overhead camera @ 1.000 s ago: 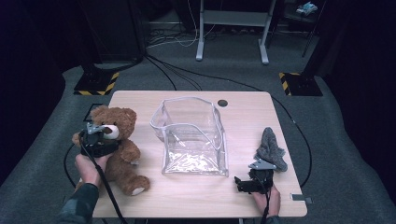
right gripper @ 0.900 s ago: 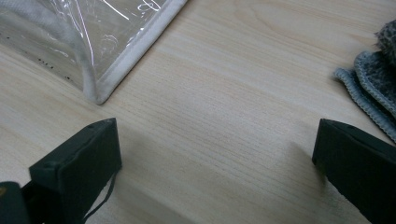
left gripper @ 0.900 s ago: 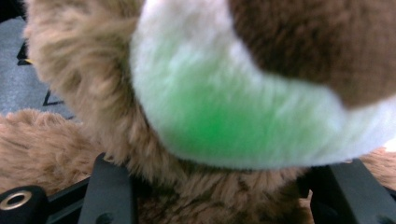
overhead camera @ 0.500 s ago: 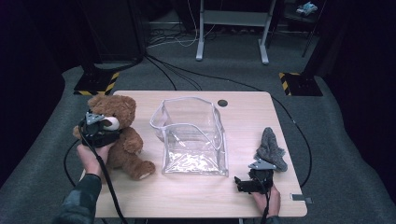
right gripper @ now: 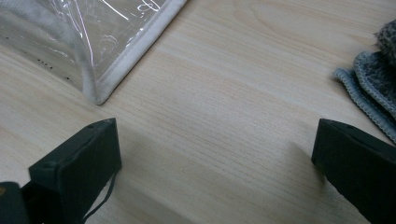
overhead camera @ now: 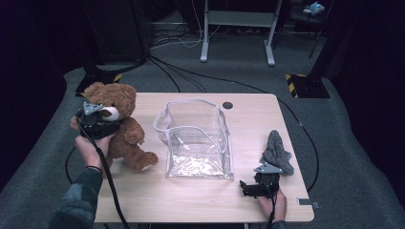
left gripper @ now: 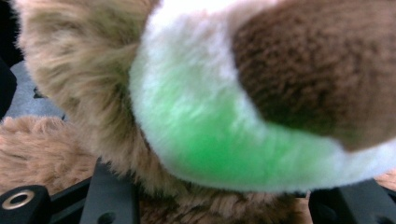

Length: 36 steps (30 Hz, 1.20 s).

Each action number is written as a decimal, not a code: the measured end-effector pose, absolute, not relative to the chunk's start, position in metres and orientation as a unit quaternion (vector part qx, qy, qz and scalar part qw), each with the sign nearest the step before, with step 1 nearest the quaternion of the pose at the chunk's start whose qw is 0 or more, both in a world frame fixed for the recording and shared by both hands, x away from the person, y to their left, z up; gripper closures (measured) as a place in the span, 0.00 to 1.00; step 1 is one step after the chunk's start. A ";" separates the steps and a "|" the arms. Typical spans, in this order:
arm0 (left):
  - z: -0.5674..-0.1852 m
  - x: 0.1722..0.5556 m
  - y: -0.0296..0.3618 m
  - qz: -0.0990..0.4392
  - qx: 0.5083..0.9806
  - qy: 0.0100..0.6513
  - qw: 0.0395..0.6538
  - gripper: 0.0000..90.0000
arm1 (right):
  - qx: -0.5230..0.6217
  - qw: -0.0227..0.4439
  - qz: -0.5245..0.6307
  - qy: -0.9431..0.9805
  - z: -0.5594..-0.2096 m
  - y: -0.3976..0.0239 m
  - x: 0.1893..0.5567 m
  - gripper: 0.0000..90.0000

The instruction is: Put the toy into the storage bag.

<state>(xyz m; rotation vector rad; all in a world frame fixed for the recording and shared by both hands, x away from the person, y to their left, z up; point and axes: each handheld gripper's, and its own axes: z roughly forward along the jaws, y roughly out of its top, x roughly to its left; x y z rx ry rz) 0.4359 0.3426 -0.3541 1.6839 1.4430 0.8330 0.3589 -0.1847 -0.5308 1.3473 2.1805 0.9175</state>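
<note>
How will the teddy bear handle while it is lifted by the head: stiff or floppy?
The teddy bear looks plush, so it will probably sag, legs dangling. The left gripper is clamped on its fluffy head, which likely squashes. It seems light, unlikely to break.

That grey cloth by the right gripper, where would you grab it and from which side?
Probably at its raised middle ridge, from above. The grey cloth lies bunched on the table, humped up into a fold rather than flat, so there is something for the jaws to pinch. The right gripper sits open just in front of it; its flat hemmed edge hugs the wood and offers less.
</note>
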 end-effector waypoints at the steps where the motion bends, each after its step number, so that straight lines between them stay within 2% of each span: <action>1: -0.353 0.437 0.343 0.327 0.659 0.563 0.377 0.51 | 0.484 0.208 0.329 0.783 -0.531 -0.185 0.359 0.00; 36: -0.261 0.473 0.339 0.390 0.637 0.546 0.379 0.51 | 0.484 0.209 0.330 0.783 -0.531 -0.185 0.359 0.00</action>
